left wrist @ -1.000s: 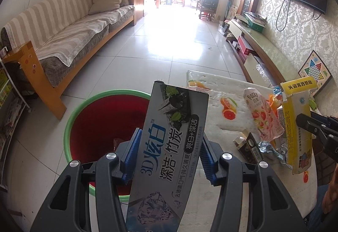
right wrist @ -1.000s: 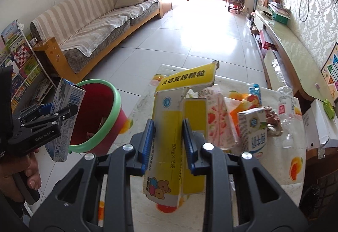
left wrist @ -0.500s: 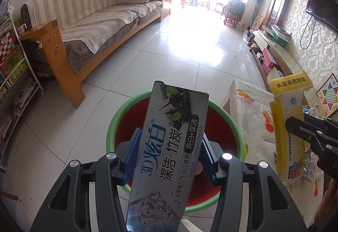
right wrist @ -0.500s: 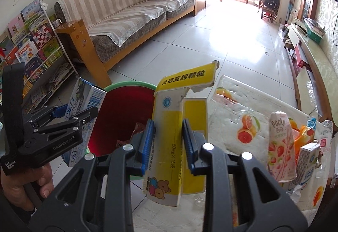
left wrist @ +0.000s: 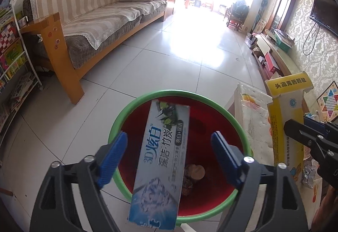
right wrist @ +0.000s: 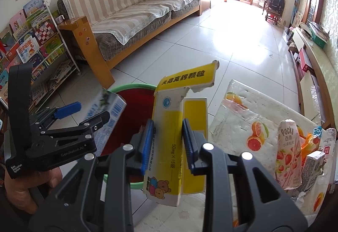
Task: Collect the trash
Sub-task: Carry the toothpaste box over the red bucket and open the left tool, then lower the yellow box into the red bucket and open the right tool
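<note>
My left gripper (left wrist: 169,147) is open above the red bin with a green rim (left wrist: 135,103). The grey-blue toothpaste box (left wrist: 162,158) hangs loose between the spread pads, touching neither, over the bin's mouth. It shows blurred in the right wrist view (right wrist: 105,113) beside the left gripper (right wrist: 80,113). My right gripper (right wrist: 166,136) is shut on a torn yellow and white medicine box (right wrist: 169,126), held upright right of the bin (right wrist: 135,90). The box also shows in the left wrist view (left wrist: 285,122).
A table with a fruit-print cloth (right wrist: 249,117) stands right of the bin, holding a Pocky pack (right wrist: 287,151), a small carton (right wrist: 314,164) and wrappers. A striped sofa (left wrist: 101,20) and a book rack (right wrist: 31,37) stand to the left. Trash lies inside the bin (left wrist: 194,172).
My left gripper has opened and let go of the toothpaste box, which is dropping toward the bin. The right gripper has moved left toward the bin with the yellow box.
</note>
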A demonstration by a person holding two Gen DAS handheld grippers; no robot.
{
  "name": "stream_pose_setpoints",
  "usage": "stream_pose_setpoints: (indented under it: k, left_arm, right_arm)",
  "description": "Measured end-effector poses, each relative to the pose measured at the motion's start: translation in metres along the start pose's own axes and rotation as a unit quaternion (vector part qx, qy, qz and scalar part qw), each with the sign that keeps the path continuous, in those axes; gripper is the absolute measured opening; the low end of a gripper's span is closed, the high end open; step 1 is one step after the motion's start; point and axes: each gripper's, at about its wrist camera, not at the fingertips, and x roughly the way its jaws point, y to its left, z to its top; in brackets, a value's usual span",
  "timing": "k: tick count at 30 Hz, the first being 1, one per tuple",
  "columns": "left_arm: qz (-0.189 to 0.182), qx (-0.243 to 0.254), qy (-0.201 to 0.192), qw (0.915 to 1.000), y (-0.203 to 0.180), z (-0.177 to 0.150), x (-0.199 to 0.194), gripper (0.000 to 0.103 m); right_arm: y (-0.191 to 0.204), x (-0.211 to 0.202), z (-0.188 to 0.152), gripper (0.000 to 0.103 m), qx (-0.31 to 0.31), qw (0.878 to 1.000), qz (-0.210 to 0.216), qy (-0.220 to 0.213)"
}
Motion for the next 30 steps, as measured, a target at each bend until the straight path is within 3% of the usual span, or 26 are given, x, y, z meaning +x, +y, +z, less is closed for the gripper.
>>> stream_pose_setpoints:
  k: [11, 30]
  left_arm:
    - [0.024, -0.009, -0.004, 0.9997, 0.016, -0.008, -0.013, 0.089]
    - [0.080, -0.055, -0.008, 0.9952, 0.098, -0.026, -0.035, 0.089]
  right_arm:
    - [0.014, 0.008, 0.002, 0.027, -0.006, 1.000, 0.010, 0.004]
    - [0.091, 0.046, 0.009, 0.027, -0.053, 0.997, 0.054, 0.018]
